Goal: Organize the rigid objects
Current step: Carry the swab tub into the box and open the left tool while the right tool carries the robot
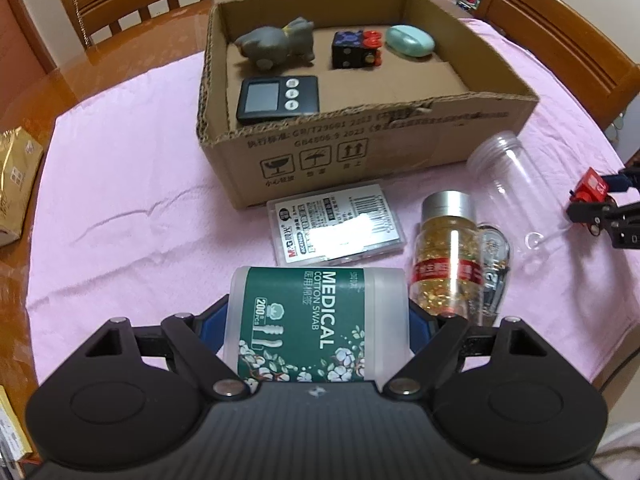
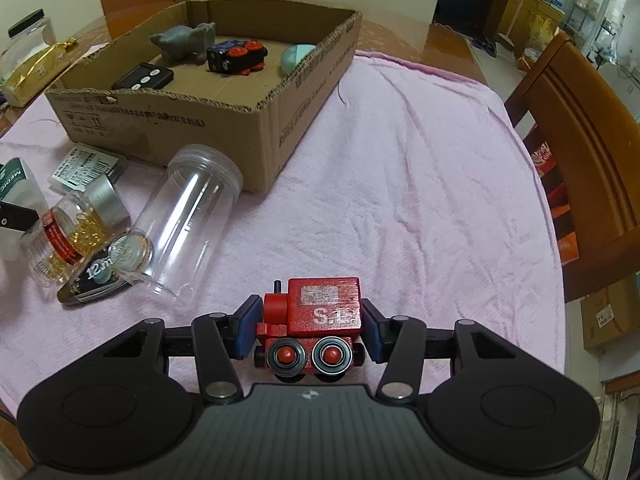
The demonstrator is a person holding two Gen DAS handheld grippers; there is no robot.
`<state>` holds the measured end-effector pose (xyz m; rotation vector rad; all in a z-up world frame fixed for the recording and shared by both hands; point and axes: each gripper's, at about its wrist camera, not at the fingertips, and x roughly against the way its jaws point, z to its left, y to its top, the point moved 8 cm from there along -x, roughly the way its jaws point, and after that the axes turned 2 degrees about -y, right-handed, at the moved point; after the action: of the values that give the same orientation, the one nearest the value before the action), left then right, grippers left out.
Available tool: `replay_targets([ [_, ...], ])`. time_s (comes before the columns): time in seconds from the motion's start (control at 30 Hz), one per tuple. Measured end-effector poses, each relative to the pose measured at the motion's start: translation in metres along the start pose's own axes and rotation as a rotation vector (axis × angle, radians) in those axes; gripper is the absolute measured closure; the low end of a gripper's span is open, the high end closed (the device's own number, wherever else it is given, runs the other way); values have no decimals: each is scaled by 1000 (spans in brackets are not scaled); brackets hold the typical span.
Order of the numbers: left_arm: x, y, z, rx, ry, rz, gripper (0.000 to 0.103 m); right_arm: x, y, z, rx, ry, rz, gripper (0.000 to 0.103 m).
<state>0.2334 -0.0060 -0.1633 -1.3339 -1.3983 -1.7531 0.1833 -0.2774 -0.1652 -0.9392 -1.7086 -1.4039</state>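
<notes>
Risks first: the cotton swab tub (image 1: 316,324) is smooth and round, so my left claw (image 1: 318,320), clenched on its sides, could let it rotate or slip out when I lift toward the cardboard box (image 1: 360,136). The gold-flake jar (image 1: 446,248) lies just beside the tub at lower right of the left view; a sideways swing could knock it, and it may roll into the clear empty jar (image 1: 508,192). My right claw (image 2: 310,326) is clenched on the red toy train (image 2: 316,312), pads on its ends. The grip looks low on the body, though I can't tell how much pad contact there is, so it may tip forward.

The tub sits between the left fingers, bottom centre of frame; the train is bottom centre of the right view. The box is upper centre in the left view, upper left in the right.
</notes>
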Motion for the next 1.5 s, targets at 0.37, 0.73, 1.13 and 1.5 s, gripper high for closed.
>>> replay_targets([
  [0.37,52,23,-12,-51,-33,-49,20,40,25,9,84,67,-45,47],
  [0.73,85,78,-20,-70,-18,-191,20,82,76,23,198,121,-161,47],
  [1.13,57,139,-27,-60,-20,-232,20,97,130,26,265,132,-274,47],
  [1.5,2,162,-35,11,-33,-197,20,84,161,22,284,147,-301,47],
])
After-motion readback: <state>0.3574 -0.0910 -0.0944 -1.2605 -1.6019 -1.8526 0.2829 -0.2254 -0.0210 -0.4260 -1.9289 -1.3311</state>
